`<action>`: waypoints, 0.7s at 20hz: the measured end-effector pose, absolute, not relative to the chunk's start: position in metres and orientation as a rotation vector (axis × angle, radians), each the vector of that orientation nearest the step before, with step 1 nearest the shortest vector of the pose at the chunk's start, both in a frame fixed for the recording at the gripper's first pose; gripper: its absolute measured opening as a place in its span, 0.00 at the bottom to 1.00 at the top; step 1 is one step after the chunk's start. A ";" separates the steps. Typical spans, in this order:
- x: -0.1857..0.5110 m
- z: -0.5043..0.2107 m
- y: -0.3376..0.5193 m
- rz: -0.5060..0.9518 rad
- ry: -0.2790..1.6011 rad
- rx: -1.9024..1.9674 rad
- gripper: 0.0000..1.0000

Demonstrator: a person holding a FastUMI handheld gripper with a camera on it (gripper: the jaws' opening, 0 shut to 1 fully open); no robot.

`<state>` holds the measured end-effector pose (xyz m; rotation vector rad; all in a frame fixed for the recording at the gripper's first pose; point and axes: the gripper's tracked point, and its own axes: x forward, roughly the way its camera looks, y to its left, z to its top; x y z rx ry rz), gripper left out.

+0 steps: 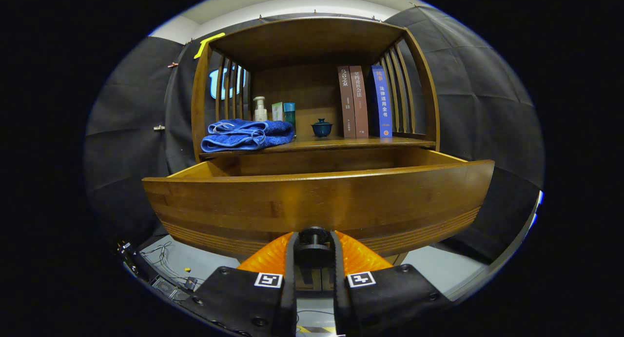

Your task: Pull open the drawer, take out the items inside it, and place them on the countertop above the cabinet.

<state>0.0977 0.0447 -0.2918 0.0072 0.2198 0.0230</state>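
Black cloth walls close in around a wooden cabinet, and we look at it from low down, facing its front. Its drawer stands pulled out toward us; from this height we cannot see what lies inside it. On the tabletop above the drawer we see a folded blue towel at the left, with a pump bottle and a teal cup behind it. A small dark lidded teacup sits near the middle, and three upright books stand to its right. Our gripper is at the bottom of the drawer front, its jaws drawn close together and clamped on the dark knob between them.
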 end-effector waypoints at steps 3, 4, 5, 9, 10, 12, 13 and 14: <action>0.097 -0.292 0.046 0.019 0.213 0.004 0.34; 0.097 -0.291 0.045 0.018 0.213 0.005 0.34; 0.097 -0.292 0.045 0.017 0.213 0.009 0.34; 0.091 -0.294 0.041 0.013 0.227 0.041 0.64; 0.087 -0.291 0.039 0.007 0.232 0.045 0.76; 0.081 -0.295 0.039 0.007 0.260 0.036 0.99; 0.079 -0.292 0.037 0.002 0.266 0.020 0.99; 0.075 -0.285 0.034 -0.005 0.260 0.002 0.99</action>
